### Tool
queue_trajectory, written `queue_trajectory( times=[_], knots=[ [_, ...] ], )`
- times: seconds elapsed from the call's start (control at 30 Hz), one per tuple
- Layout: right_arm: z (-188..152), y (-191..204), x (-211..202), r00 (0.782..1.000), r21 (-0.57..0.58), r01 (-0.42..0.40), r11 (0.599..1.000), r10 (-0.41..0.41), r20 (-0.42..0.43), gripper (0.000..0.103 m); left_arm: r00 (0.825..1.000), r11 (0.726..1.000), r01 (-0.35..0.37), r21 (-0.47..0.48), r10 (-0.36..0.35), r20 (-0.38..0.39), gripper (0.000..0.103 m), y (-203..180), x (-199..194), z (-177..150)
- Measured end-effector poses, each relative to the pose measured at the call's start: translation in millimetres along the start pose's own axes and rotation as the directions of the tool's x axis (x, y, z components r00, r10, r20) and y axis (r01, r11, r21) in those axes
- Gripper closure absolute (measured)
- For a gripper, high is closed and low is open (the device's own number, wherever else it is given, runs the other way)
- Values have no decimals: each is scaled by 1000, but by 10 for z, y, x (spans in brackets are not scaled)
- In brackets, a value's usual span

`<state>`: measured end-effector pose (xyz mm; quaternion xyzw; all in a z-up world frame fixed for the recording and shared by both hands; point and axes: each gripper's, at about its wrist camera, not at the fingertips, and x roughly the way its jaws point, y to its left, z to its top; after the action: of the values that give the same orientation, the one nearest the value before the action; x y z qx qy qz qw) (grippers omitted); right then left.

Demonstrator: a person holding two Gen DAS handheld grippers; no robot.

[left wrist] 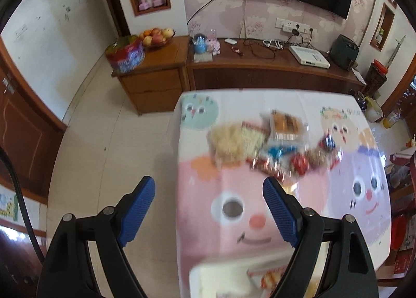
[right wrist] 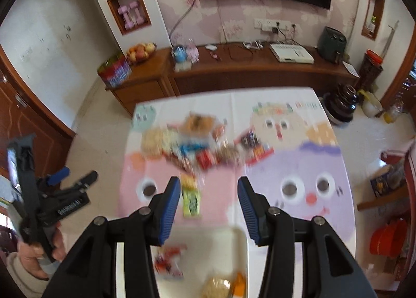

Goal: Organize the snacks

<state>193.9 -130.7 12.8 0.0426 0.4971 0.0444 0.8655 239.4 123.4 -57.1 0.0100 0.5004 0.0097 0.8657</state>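
Observation:
A blurred pile of snack packets [left wrist: 273, 142] [right wrist: 197, 142] lies mid-table on a cartoon-face tablecloth [left wrist: 364, 168] [right wrist: 325, 163]. A green packet [right wrist: 191, 200] lies apart, nearer me. A white tray [right wrist: 241, 240] [left wrist: 208, 269] at the near edge holds a red-and-white packet [right wrist: 169, 263], a round cracker pack [right wrist: 215, 287] and an orange item [right wrist: 239, 285]. My left gripper [left wrist: 208, 183] hangs open and empty over the table's left edge; in the right wrist view the left gripper [right wrist: 75, 178] is held by a hand. My right gripper [right wrist: 209, 181] is open above the tray, nothing between its pads.
Behind the table stands a wooden sideboard [left wrist: 260, 64] with a fruit bowl [left wrist: 156, 37], a colourful tin [left wrist: 124, 56] and cables. A dark pot [right wrist: 340, 108] sits on the floor at the table's far right corner. Tiled floor [left wrist: 109, 142] lies left of the table.

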Motion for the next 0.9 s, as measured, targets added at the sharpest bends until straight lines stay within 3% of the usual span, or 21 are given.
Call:
queue_trajectory(
  times=[0.17,0.33,0.53,0.63,0.8,0.9],
  knots=[
    [708,-37,213,1000,5,-4,1000,4,22,52,1000,1000,-11,14,11,12,19,-130,269,570],
    [1205,-53,892,997,45,-53,998,55,-49,47,999,1000,0,4,1,-51,19,-246,818,880],
    [1245,64,1874,976,66,-64,996,76,-204,44,988,999,-23,-28,18,-153,19,-289,1549,853],
    [1170,110,2346,960,90,-54,995,76,-271,37,981,998,-44,-43,35,-192,19,-288,1828,766],
    [1048,124,2813,937,144,-31,989,79,-339,33,968,996,-70,-62,52,-244,19,-267,2187,624],
    [1015,176,3011,930,123,7,992,39,-365,30,964,994,-69,-84,45,-262,19,-242,2327,559]
  ],
)
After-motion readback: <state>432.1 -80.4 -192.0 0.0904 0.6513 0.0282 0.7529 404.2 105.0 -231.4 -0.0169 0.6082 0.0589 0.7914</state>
